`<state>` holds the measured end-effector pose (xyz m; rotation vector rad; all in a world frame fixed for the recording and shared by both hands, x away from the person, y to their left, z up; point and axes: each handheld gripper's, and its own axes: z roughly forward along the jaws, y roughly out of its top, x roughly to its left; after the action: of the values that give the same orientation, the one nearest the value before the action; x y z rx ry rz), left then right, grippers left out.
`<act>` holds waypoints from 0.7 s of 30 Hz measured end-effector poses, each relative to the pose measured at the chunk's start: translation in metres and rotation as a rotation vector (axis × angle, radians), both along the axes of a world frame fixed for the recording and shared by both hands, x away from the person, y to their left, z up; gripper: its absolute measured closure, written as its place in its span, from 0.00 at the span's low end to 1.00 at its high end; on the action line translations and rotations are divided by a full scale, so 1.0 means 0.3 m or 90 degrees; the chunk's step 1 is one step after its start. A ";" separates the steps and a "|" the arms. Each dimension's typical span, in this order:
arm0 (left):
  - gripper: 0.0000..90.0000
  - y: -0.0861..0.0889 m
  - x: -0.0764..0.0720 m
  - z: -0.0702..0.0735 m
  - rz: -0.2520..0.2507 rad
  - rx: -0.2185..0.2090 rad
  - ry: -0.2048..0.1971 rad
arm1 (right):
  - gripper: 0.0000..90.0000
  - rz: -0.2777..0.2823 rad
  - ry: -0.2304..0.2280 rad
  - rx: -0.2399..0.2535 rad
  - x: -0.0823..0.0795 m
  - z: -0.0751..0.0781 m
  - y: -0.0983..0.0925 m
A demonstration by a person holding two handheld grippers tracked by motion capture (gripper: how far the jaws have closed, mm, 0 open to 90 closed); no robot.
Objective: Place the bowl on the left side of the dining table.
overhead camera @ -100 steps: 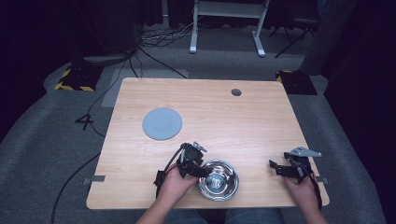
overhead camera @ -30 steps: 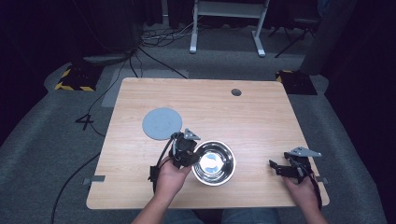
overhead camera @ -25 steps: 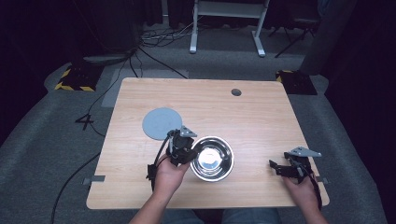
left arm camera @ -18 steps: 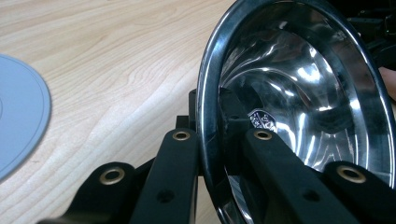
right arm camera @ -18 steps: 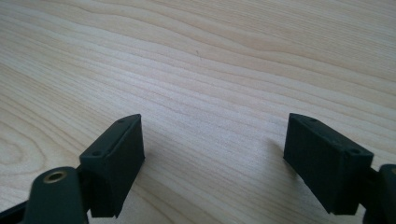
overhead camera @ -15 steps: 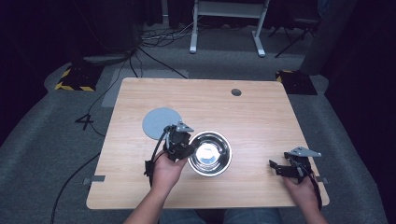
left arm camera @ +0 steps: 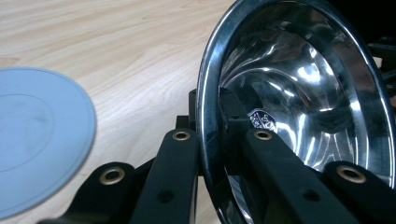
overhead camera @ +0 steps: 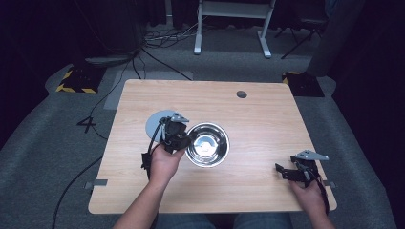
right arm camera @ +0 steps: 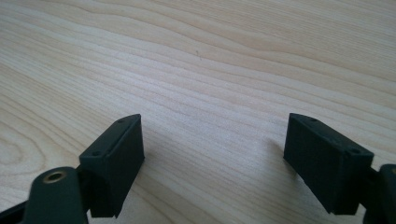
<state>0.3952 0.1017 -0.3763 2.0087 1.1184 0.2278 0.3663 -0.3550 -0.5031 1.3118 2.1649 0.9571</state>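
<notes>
A: How is the steel bowl (overhead camera: pixel 207 144) held?

B: Its rim is clamped between the jaws of the left gripper (overhead camera: pixel 177 138), one jaw inside the bowl and one outside, as is seen in the left gripper view, where the bowl (left arm camera: pixel 299 107) is tipped on edge. The bowl is found near the middle of the wooden table (overhead camera: pixel 267 119), just beside the grey disc (overhead camera: pixel 157 123).

A: And the right gripper (overhead camera: pixel 291 172)?

B: It is rested near the table's front right corner, well apart from the bowl. Its jaws are spread wide, and nothing is gripped between them.
</notes>
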 end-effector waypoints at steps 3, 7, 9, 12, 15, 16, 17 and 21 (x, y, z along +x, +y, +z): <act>0.96 0.019 0.022 0.011 0.001 0.010 0.001 | 0.23 0.000 0.000 0.000 0.000 0.000 0.000; 0.96 0.046 0.056 0.027 0.006 0.010 0.003 | 0.23 0.000 -0.001 -0.003 0.001 0.000 -0.002; 0.96 0.061 0.073 0.038 0.009 0.006 0.006 | 0.23 -0.001 -0.004 -0.009 0.002 -0.001 -0.004; 0.96 0.083 0.094 0.054 0.016 0.004 0.002 | 0.23 -0.004 -0.003 -0.007 0.002 -0.001 -0.003; 0.96 0.104 0.114 0.066 0.027 0.006 0.005 | 0.23 -0.006 -0.002 -0.005 0.002 -0.001 -0.003; 0.96 0.111 0.121 0.068 0.029 0.004 0.010 | 0.23 -0.007 -0.002 -0.005 0.002 -0.001 -0.003; 0.96 0.118 0.129 0.069 0.033 0.003 0.011 | 0.23 -0.007 -0.002 -0.005 0.002 -0.001 -0.003; 0.96 0.148 0.162 0.070 0.050 -0.013 0.020 | 0.23 -0.010 0.000 -0.004 0.001 0.000 -0.003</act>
<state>0.4437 0.1460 -0.3554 1.9582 1.2159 0.2253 0.3667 -0.3558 -0.5032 1.3237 2.1518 0.9432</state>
